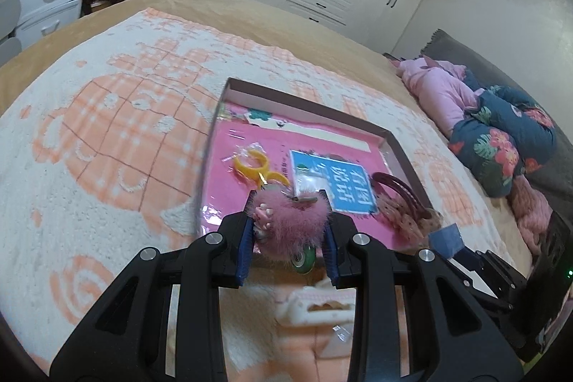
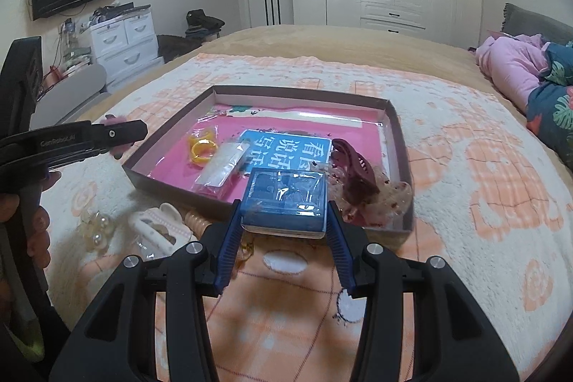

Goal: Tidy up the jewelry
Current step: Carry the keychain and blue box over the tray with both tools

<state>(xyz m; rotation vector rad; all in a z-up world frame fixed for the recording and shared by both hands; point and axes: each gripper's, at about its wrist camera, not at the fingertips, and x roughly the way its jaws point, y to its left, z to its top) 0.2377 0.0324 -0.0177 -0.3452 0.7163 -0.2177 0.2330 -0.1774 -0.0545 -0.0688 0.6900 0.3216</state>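
Left wrist: my left tool (image 1: pixel 288 224) clamps a pink pompom (image 1: pixel 293 222) above the tray's (image 1: pixel 404 149) near edge. Right wrist: my right tool (image 2: pixel 284 221) grips a blue box (image 2: pixel 286 201) over that edge, on the bed (image 2: pixel 447 203).

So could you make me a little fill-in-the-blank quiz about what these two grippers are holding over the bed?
1. The left gripper is shut on a fluffy ____ pompom.
2. The right gripper is shut on a small ____ box.
3. In the tray, the ring-shaped clip is ____.
4. The white hair claw lies ____ the tray.

Missing words: pink; blue; yellow; outside
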